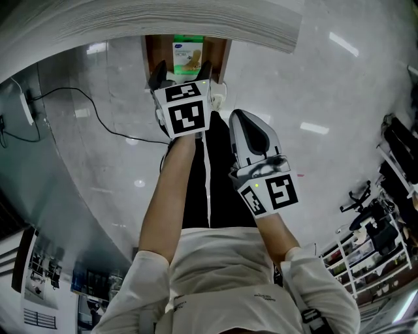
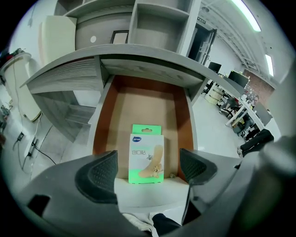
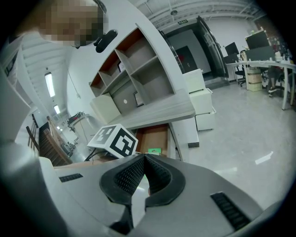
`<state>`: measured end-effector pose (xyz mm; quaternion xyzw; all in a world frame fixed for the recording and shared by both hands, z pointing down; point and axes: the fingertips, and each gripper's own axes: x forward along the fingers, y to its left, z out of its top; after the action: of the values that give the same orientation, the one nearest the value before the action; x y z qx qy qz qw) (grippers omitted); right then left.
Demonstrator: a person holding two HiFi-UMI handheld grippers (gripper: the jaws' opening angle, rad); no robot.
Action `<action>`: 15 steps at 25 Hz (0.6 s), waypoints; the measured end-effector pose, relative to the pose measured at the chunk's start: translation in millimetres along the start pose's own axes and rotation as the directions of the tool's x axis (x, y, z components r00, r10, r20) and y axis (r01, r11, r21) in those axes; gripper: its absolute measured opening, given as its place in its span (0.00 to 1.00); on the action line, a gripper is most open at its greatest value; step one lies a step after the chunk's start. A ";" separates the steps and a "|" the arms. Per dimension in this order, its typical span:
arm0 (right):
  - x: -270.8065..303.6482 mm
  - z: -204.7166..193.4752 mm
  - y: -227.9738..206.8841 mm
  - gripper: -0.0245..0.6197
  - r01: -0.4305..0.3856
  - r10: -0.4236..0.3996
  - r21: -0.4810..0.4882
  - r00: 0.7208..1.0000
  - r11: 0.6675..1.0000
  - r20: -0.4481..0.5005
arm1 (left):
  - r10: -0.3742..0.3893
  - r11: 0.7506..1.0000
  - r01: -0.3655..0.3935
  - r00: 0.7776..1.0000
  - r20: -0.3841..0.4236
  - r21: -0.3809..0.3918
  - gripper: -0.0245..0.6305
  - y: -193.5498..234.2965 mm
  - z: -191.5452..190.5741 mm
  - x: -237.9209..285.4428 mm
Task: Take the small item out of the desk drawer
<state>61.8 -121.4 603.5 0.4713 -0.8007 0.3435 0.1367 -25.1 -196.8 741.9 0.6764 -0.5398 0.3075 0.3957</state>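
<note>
The desk drawer (image 2: 152, 106) stands pulled out, brown inside. A small green and white box (image 2: 147, 155) lies flat near its front edge. My left gripper (image 2: 148, 172) hovers over the drawer front, jaws open wide; the box shows between and beyond the pads (image 2: 99, 176), untouched. In the head view the left gripper (image 1: 183, 70) reaches toward the drawer (image 1: 157, 49) and the box (image 1: 188, 55). My right gripper (image 1: 240, 121) hangs back to the right, shut and empty. In the right gripper view its pads (image 3: 132, 173) meet, and the box (image 3: 154, 151) is a green speck ahead.
The grey desktop (image 1: 163, 19) overhangs the drawer, with open shelves (image 2: 157, 23) above it. A black cable (image 1: 98, 117) runs across the glossy floor on the left. White cabinets (image 3: 201, 99) stand beside the desk. Racks (image 1: 392, 163) line the right side.
</note>
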 end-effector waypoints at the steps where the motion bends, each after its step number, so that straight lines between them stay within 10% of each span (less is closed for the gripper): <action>1: -0.3 0.8 -0.5 0.09 0.001 -0.001 -0.004 1.000 1.000 0.001 | 0.007 1.000 -0.007 1.000 0.002 0.004 0.66 0.4 1.5 1.9; 15: 8.0 1.0 -12.2 0.09 -0.001 0.001 -0.011 1.000 1.000 -0.009 | 0.064 0.998 -0.064 0.998 -0.016 0.007 0.66 4.7 8.5 32.8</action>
<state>68.1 -131.2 612.4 0.4685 -0.8023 0.3411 0.1429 -22.3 -220.6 766.3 0.6577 -0.5568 0.3273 0.3876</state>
